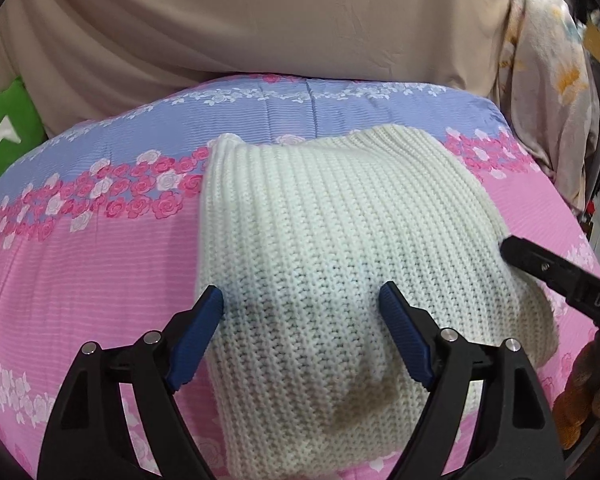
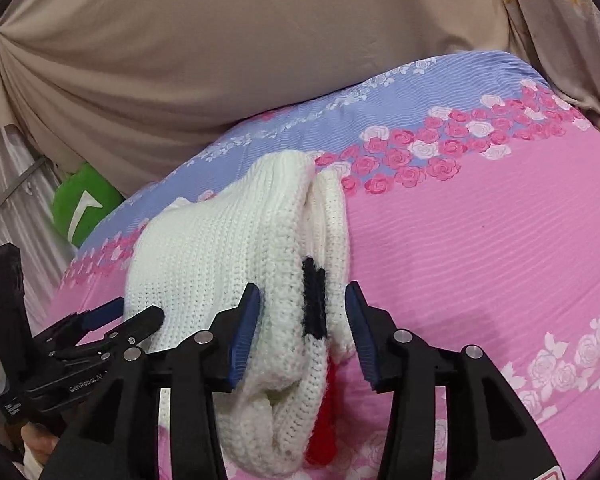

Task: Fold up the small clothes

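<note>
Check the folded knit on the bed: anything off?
The white knit sweater is folded but untidy: at its near right edge the layers gape, with a black patch and a red piece poking out onto the pink floral bedspread. No damage visible.

Even indoor light, soft shadows under gripper tips, sharp focus, strong fisheye bending, dark corners
</note>
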Demonstrator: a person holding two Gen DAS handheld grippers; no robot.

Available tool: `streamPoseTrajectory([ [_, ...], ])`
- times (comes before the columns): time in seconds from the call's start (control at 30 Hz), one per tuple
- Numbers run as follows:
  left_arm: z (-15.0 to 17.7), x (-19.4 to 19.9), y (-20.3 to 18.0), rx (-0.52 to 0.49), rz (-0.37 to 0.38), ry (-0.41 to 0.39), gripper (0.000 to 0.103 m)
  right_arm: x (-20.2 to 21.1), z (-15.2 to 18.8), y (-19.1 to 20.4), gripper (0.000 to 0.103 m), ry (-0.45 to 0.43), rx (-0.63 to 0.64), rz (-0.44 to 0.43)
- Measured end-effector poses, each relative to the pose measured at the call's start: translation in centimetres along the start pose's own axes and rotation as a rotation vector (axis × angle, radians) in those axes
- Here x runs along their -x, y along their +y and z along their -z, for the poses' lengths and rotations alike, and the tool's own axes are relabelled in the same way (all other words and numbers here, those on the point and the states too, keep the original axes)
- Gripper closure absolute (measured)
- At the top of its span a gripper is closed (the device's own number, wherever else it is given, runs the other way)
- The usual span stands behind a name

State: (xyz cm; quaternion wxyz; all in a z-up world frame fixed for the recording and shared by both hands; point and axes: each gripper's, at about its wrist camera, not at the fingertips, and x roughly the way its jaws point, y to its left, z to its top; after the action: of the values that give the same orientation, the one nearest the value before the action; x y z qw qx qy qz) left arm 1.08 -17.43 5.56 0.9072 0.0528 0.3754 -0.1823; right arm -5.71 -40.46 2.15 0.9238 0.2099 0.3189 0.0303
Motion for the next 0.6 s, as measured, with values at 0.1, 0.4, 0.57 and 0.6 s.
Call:
streamPoseTrajectory([
  [0.1,-0.3,0.8,1.4,0.070,0.024,-0.006,0.014,-0.6,0.4,-0.2,0.042,0.019,-0.014,0.000],
  [0.4,-0.4,-1.5,2.1,0.105,0.063,0.070,0.010,-2.9,0.7,-2.4,0.032,0.095,-0.162,-0.148],
  [0.57,-0.5,-2.4,1.9,0.105,0.065,0.078,0.005,-4.1,0.6,-2.7,0.026,0.138,-0.198,-0.208],
  [0.6,-0.5,-2.5,1.9,0.107,0.066,0.078,0.005,-4.4,0.5,-2.7,0.025,0.147,-0.204,-0.221],
])
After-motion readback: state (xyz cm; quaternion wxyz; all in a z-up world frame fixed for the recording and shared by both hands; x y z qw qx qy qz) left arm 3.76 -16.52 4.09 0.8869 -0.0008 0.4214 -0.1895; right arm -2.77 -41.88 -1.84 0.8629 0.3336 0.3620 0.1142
